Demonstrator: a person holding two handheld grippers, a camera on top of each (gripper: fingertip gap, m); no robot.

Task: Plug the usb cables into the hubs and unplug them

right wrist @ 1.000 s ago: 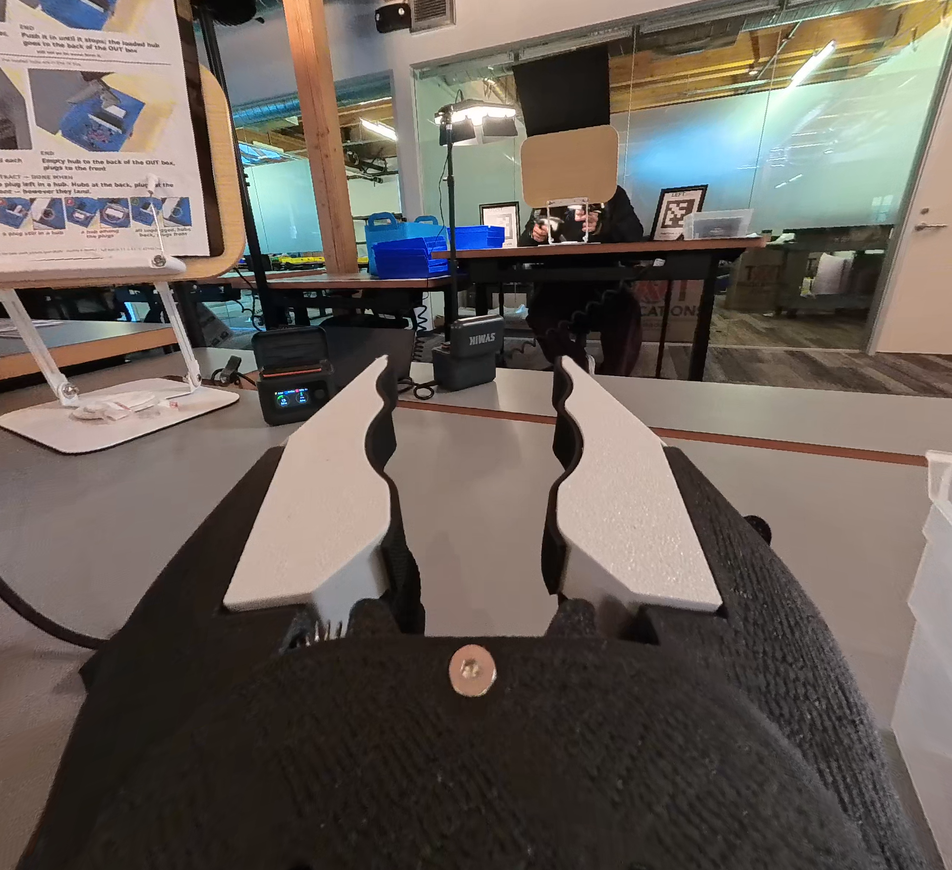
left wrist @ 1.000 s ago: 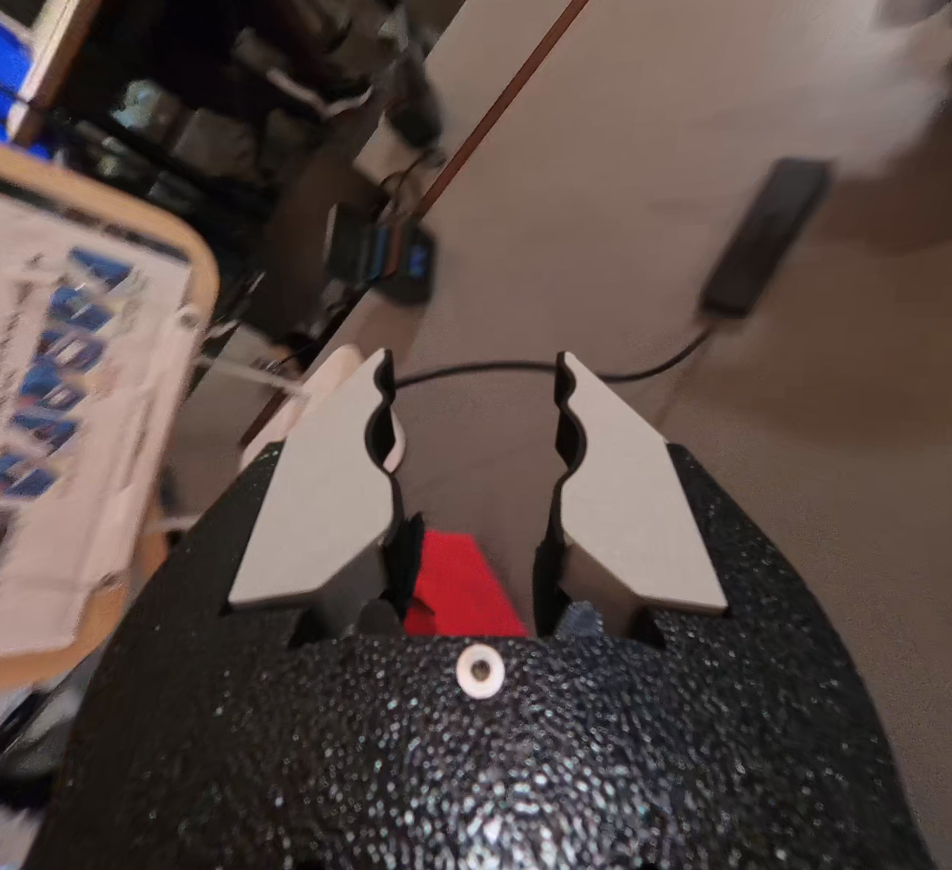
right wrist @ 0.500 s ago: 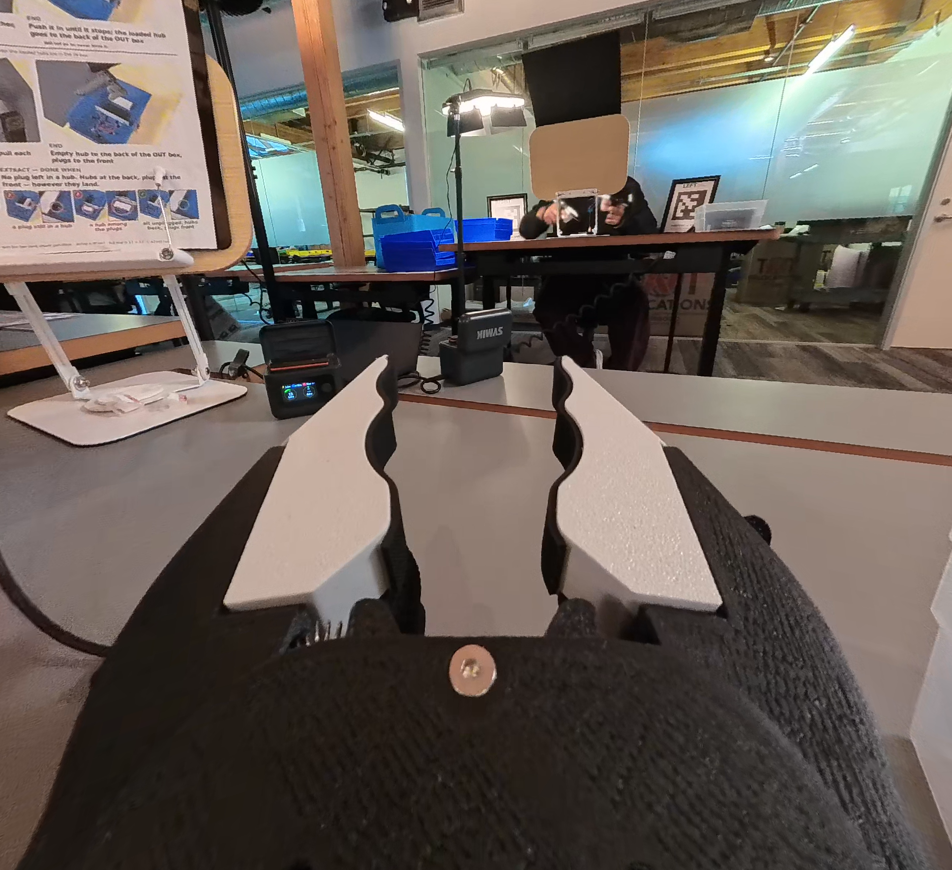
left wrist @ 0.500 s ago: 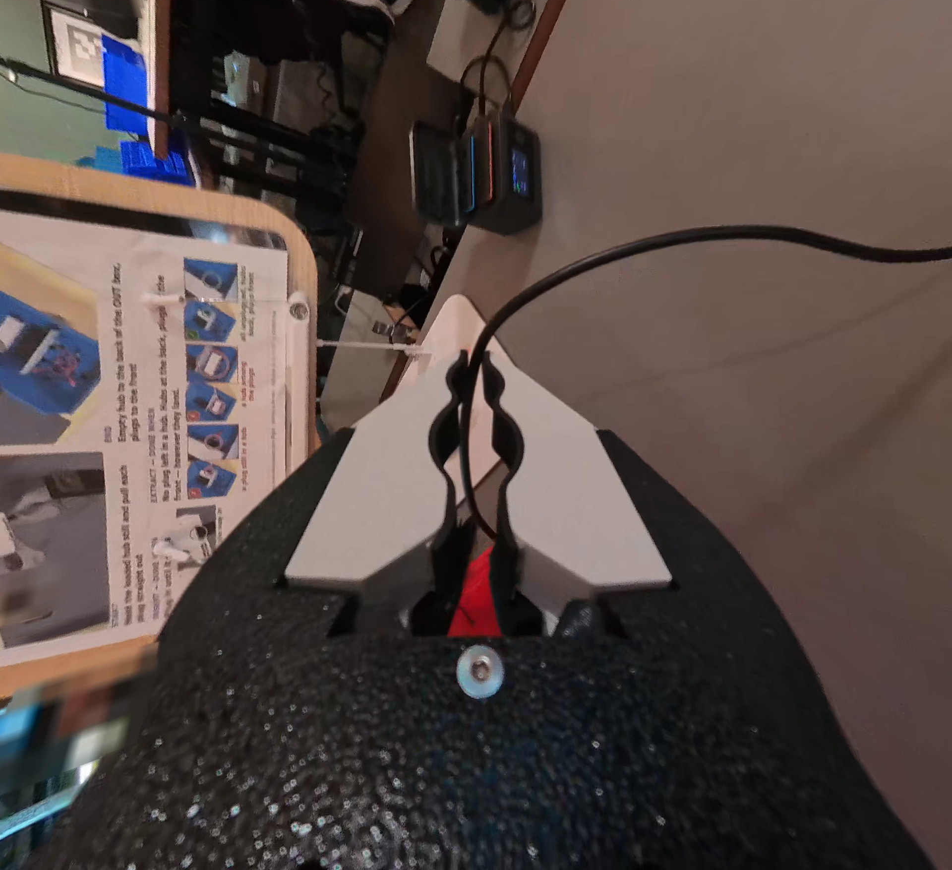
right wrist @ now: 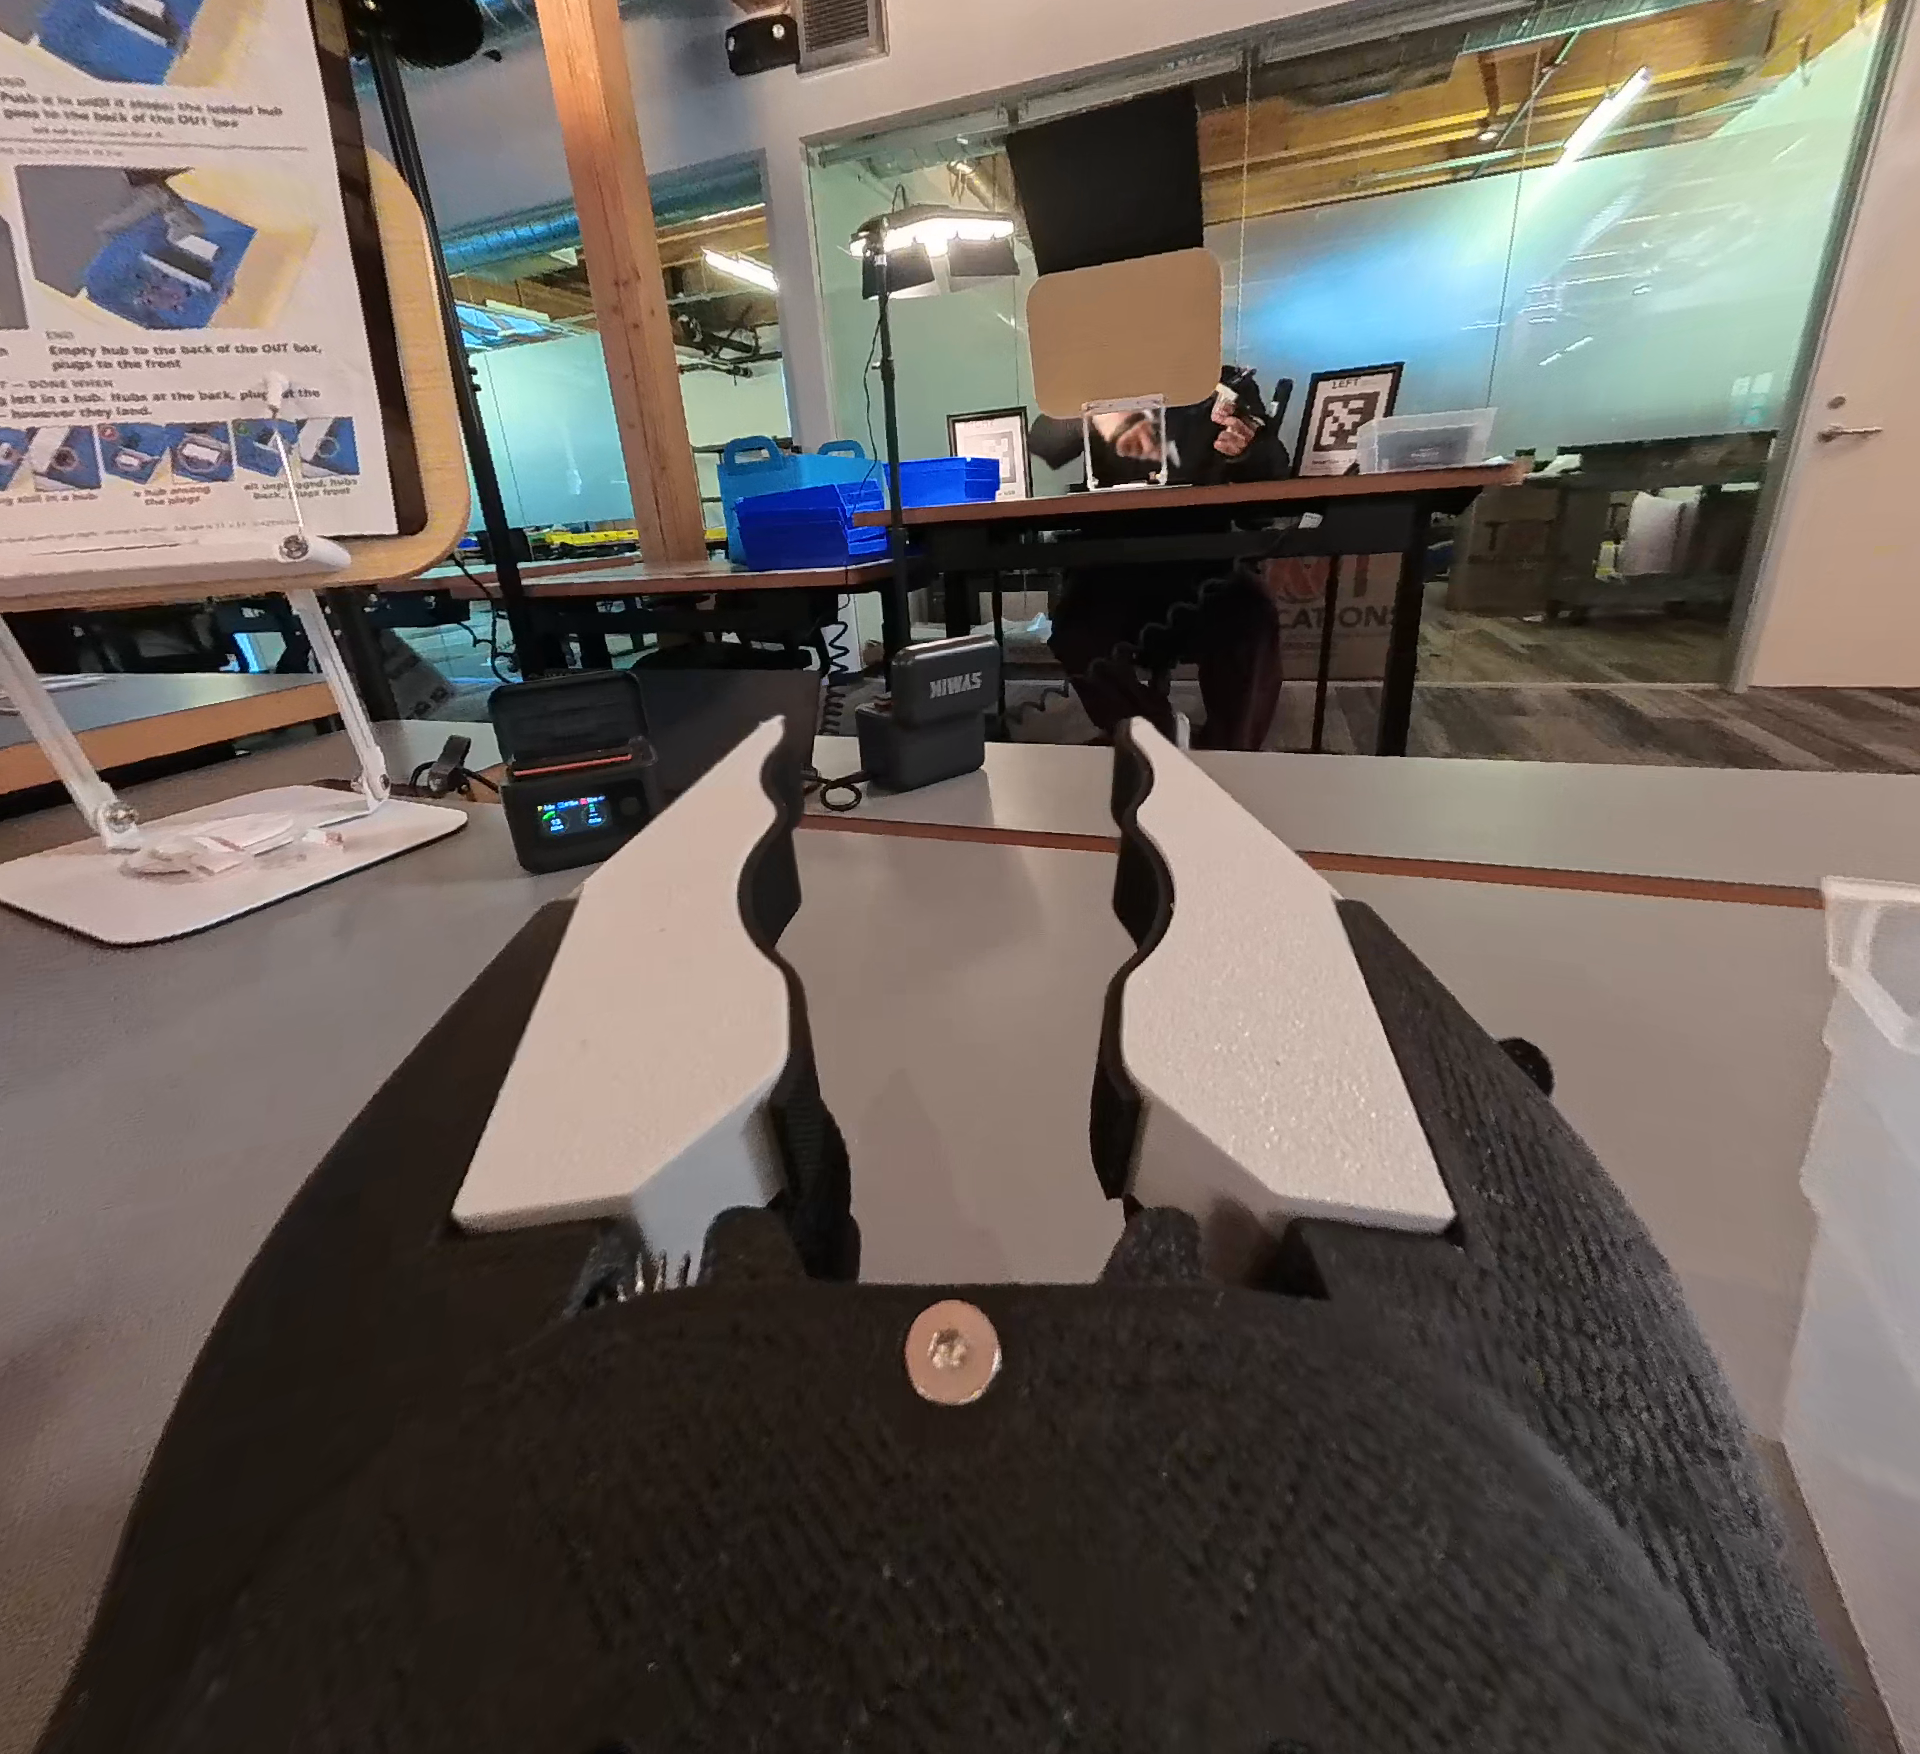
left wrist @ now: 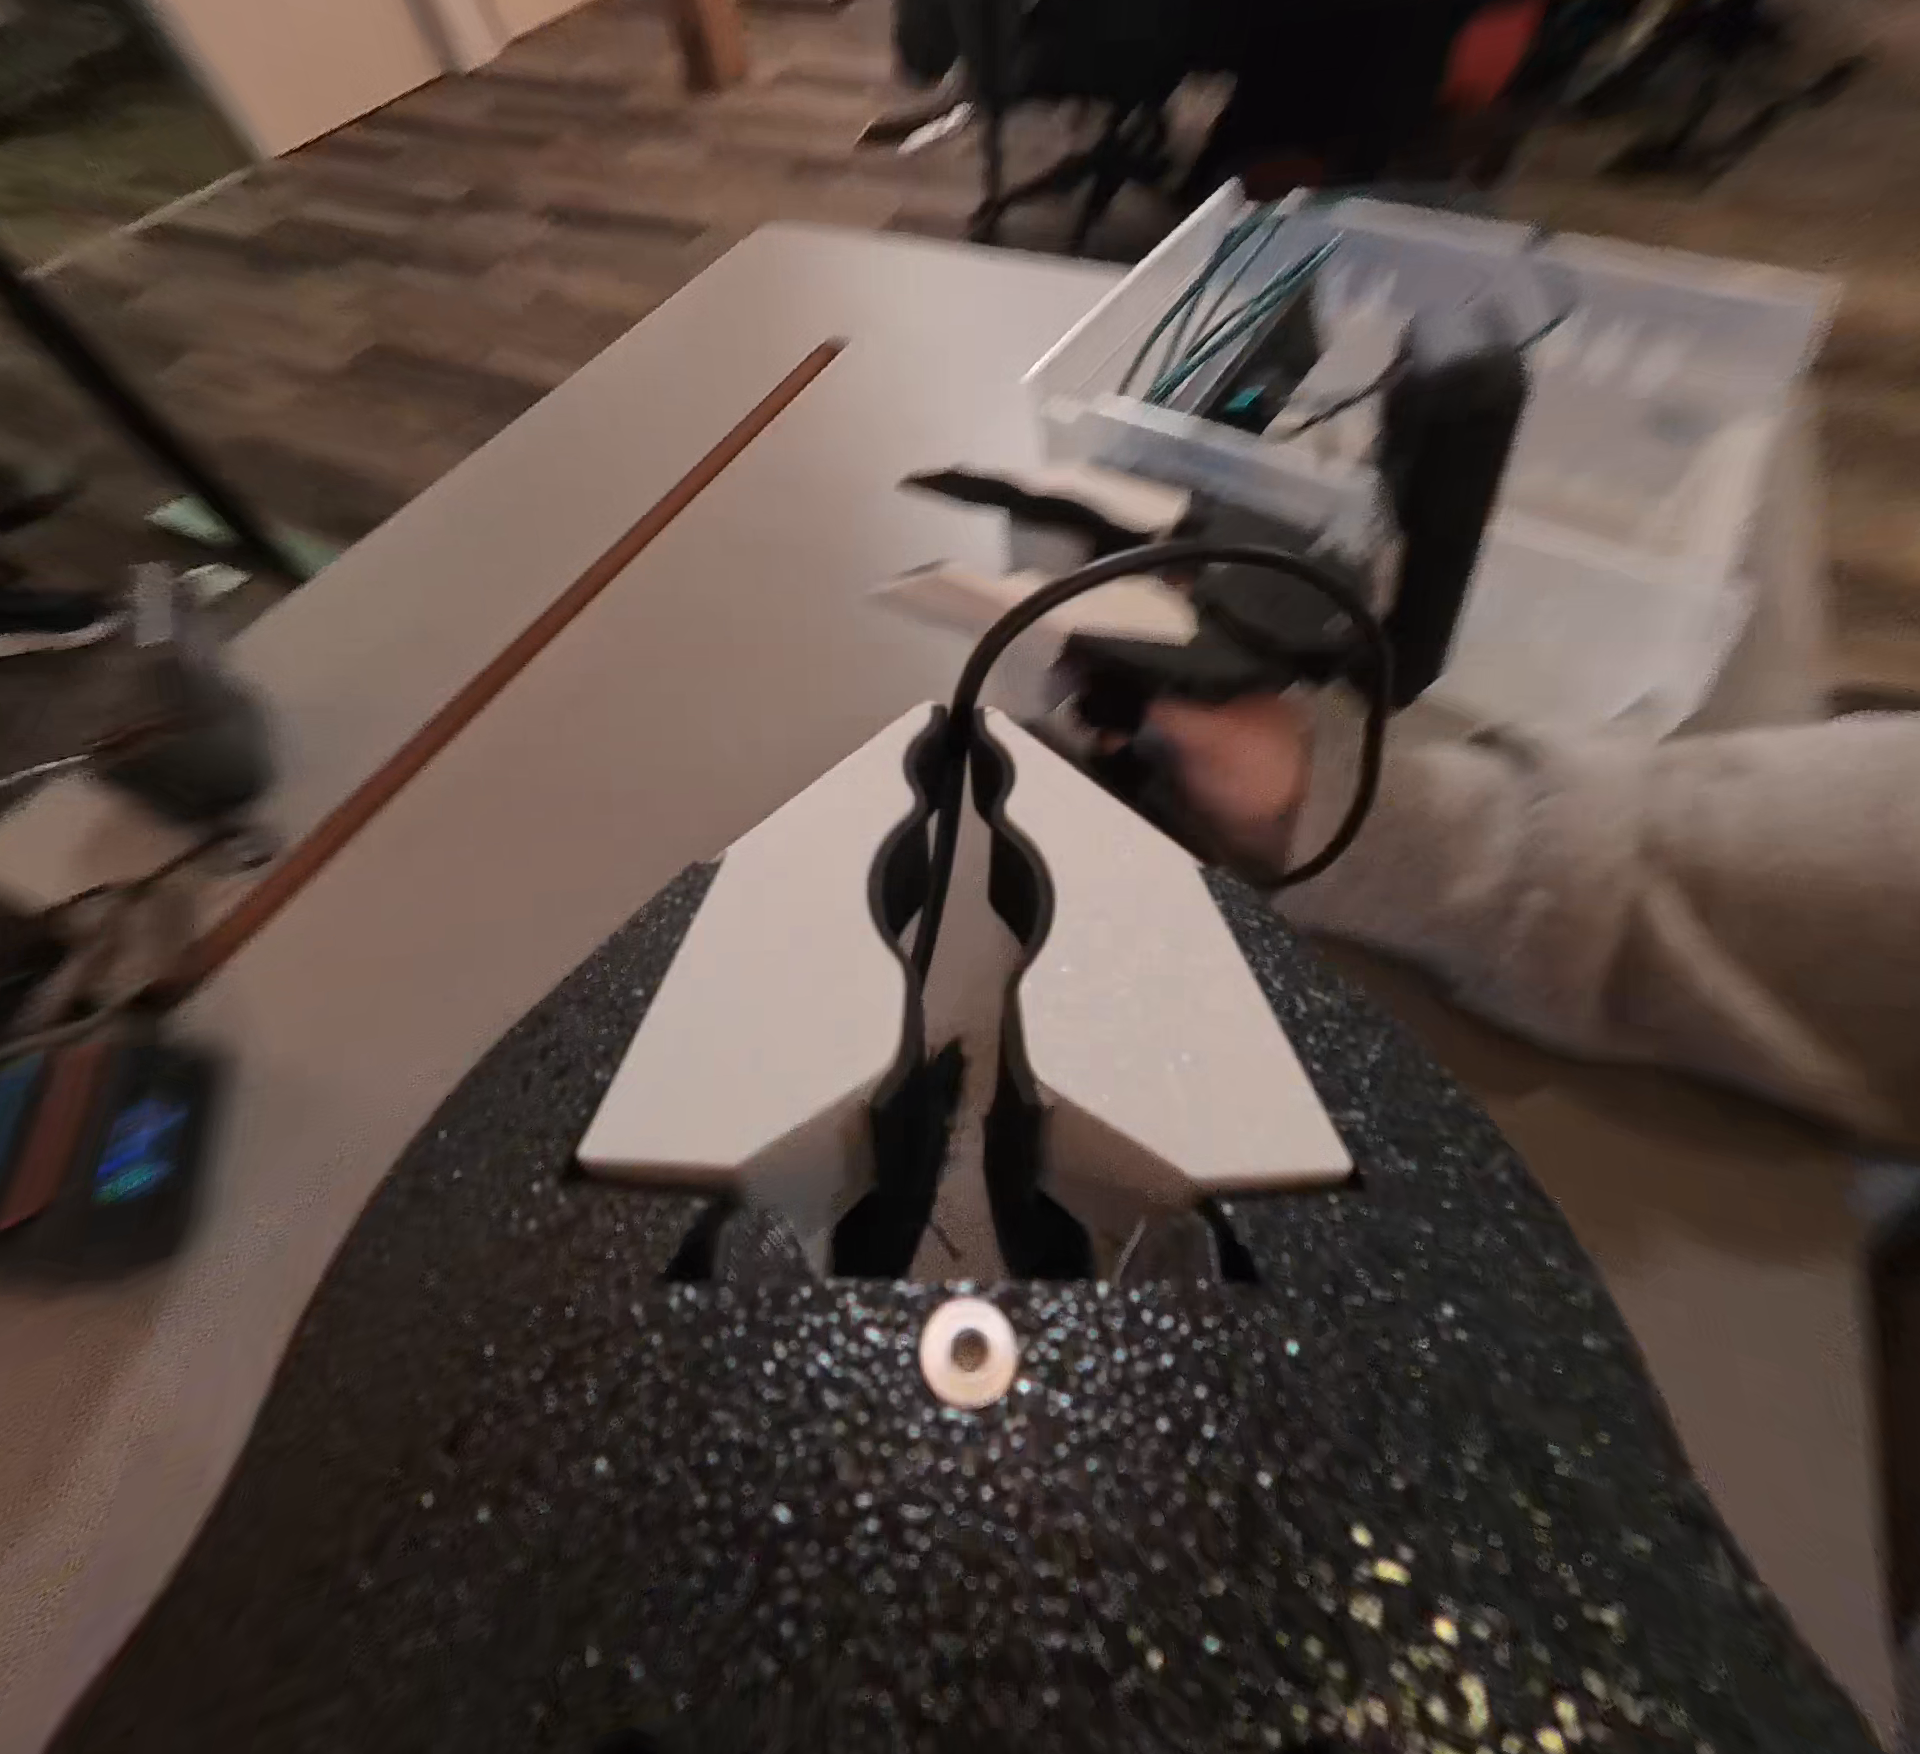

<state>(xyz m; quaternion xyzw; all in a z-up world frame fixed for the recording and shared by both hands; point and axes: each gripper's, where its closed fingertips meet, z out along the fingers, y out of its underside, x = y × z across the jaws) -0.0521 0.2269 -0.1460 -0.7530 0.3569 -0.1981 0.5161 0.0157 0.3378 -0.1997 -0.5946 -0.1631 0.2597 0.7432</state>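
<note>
My left gripper (left wrist: 956, 717) is shut on a thin black USB cable (left wrist: 1385, 696). The cable runs between the pads, rises past the fingertips and loops to the right and down. The view is blurred by motion. My right gripper (right wrist: 954, 733) is open and empty, held low over the grey table (right wrist: 935, 1029). It also shows in the left wrist view (left wrist: 904, 532), farther off, held by a hand in a light sleeve (left wrist: 1558, 925). I see no hub clearly in either view.
A clear plastic bin (left wrist: 1558, 478) with cables stands at the table's right; its corner shows in the right wrist view (right wrist: 1870, 1029). An instruction board on a white stand (right wrist: 187, 250) stands at the left. Small black devices (right wrist: 577, 795) sit near the brown stripe (right wrist: 1455, 868).
My left gripper closed on the black cable, then swung round towards the bin and the right gripper. The right gripper stayed open and shifted only slightly.
</note>
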